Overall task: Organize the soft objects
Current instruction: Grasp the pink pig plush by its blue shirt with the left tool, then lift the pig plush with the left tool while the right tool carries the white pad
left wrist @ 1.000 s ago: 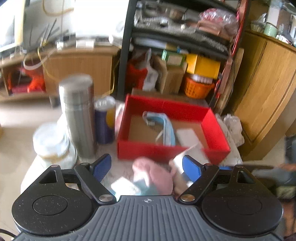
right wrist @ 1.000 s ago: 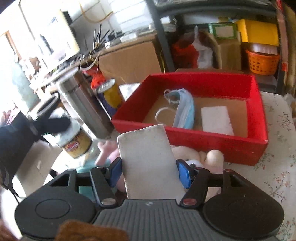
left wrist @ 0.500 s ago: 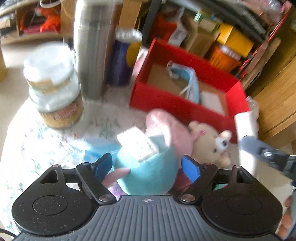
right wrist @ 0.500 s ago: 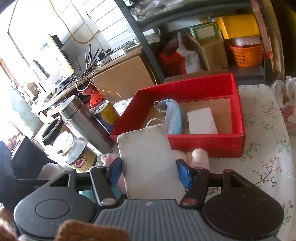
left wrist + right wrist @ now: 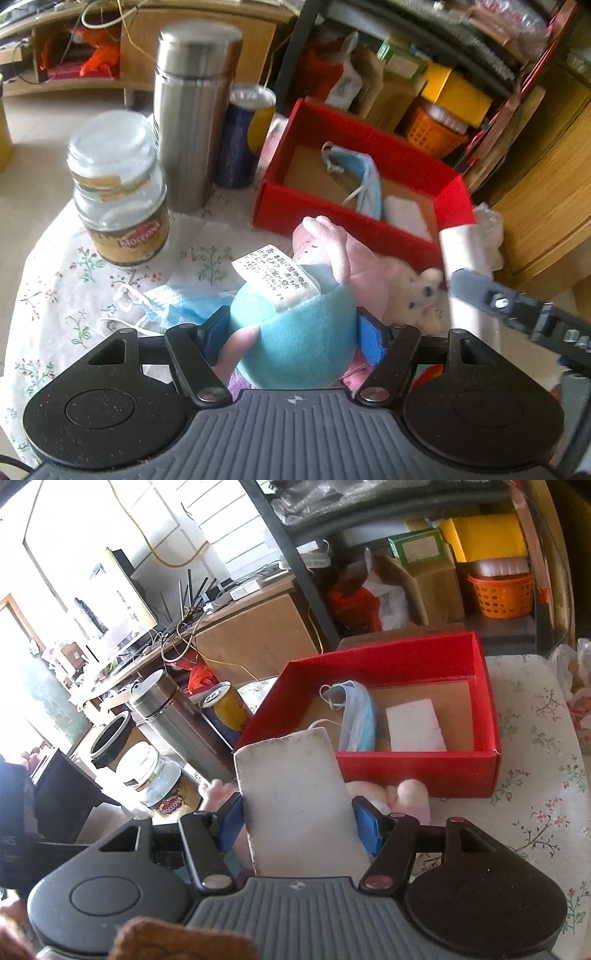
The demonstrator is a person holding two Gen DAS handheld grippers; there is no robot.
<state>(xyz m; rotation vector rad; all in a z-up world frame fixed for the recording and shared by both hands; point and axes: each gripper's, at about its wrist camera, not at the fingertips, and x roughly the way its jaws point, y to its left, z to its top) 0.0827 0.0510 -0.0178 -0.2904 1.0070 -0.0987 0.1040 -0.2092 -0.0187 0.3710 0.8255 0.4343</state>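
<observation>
Bench (image 5: 55,280) with flowered cloth, crowded. Left edge drops to floor just past the glass jar (image 5: 118,192); right edge visible in the right wrist view beyond the red box (image 5: 424,771), with a bare strip of cloth there. Jar, steel flask (image 5: 192,110) and can (image 5: 243,140) stand in a row left of the box, close together. Open room: patch of cloth in front of the jar, partly taken by a loose blue face mask (image 5: 177,310) lying flat.

Left hand-held gripper (image 5: 291,332) straddles the soft toy (image 5: 295,332), blue pads against both sides of its turquoise bottom; jaws have just been closing with the toy between them, now gripping it. Toy lies on the bench in front of the box's near wall, touching or nearly touching it. A small cream bear toy (image 5: 417,291) lies just right of it.

Toy: pink plush body, turquoise fleece lower part, white printed tag (image 5: 277,280) sticking up, pink limb hanging low left.

Right hand-held gripper (image 5: 295,823) is clamped on a grey-white sponge block (image 5: 295,797), held upright, above the toys and short of the box. Inside the box: another blue face mask (image 5: 354,716) and a white sponge (image 5: 413,723) side by side on the cardboard floor; right half of the box is free.
</observation>
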